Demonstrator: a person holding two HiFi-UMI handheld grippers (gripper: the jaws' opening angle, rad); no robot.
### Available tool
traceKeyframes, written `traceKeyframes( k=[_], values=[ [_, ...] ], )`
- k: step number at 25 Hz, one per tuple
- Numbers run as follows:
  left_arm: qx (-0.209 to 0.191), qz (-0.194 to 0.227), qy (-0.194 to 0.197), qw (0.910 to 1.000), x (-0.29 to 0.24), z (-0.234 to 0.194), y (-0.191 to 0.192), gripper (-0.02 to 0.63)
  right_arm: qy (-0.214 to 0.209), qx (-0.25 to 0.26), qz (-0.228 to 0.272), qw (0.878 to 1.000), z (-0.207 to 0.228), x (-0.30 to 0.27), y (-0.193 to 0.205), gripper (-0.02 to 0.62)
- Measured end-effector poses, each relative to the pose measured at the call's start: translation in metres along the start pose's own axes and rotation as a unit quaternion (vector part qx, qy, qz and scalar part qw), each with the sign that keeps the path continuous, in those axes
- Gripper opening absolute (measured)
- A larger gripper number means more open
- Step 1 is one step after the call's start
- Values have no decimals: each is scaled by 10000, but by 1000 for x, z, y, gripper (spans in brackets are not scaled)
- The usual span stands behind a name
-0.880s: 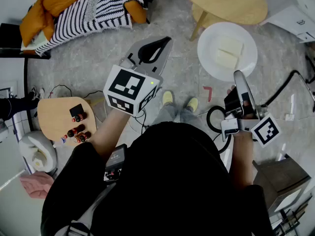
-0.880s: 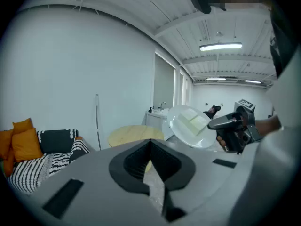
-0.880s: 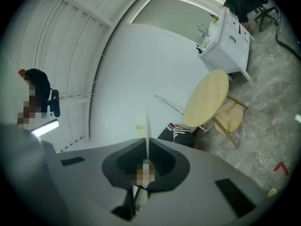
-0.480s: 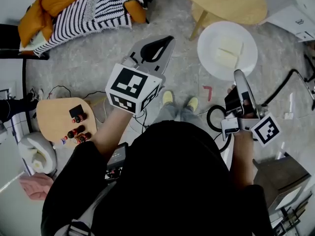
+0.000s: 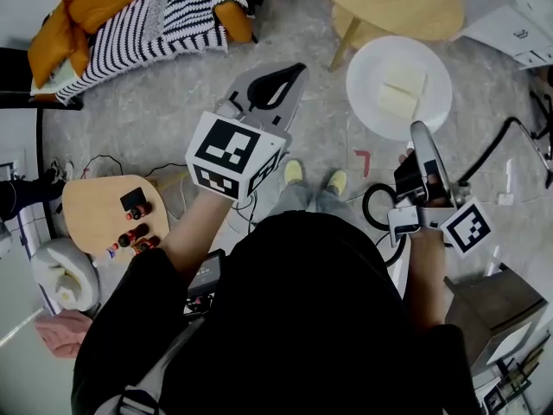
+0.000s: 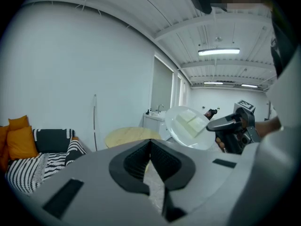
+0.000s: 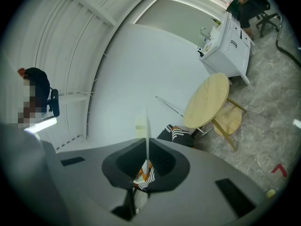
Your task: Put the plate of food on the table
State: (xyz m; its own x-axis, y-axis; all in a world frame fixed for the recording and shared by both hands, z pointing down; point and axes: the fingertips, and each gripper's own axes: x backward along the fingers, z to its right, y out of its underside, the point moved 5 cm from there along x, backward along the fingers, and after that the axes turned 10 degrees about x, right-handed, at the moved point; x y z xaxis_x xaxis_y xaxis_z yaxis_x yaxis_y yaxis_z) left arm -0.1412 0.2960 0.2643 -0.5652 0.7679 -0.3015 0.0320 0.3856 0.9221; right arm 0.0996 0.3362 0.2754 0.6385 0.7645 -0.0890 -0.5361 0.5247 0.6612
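A white plate (image 5: 399, 87) with two pale slabs of food (image 5: 397, 102) hangs over the floor, just short of the round wooden table (image 5: 389, 3). My right gripper (image 5: 418, 133) is shut on the plate's near rim. In the right gripper view the plate (image 7: 146, 126) shows edge-on as a thin white line between the jaws, with the table (image 7: 207, 100) beyond it. My left gripper (image 5: 276, 80) is shut and empty, to the left of the plate. In the left gripper view, beyond that gripper (image 6: 150, 142), are the plate (image 6: 188, 126) and the table (image 6: 129, 136).
A striped blanket with orange cushions (image 5: 147, 20) lies at the far left. A small wooden stool with a control box (image 5: 108, 210) stands at the left. Cables (image 5: 510, 145) and a red mark (image 5: 364, 161) are on the floor. A white cabinet (image 7: 230, 46) stands behind the table.
Both grippers and the plate hold nearly the same place. The room below has drifted slightly in the head view.
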Motion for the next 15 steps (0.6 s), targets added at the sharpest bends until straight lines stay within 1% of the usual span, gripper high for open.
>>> traceKeyframes(
  k=[4,8,15],
  values=[
    [11,2,47,10000,1,-1,1,8,14,-5,16,10000,-2,0,3,18],
    [25,16,63,10000,5,-2,0,8,-4,-141,85,9999,-5,0,5,18],
    [43,73,134,9999,6,-13,-5,8,28,-67,128,9999,-11,-8,4,18]
  ],
)
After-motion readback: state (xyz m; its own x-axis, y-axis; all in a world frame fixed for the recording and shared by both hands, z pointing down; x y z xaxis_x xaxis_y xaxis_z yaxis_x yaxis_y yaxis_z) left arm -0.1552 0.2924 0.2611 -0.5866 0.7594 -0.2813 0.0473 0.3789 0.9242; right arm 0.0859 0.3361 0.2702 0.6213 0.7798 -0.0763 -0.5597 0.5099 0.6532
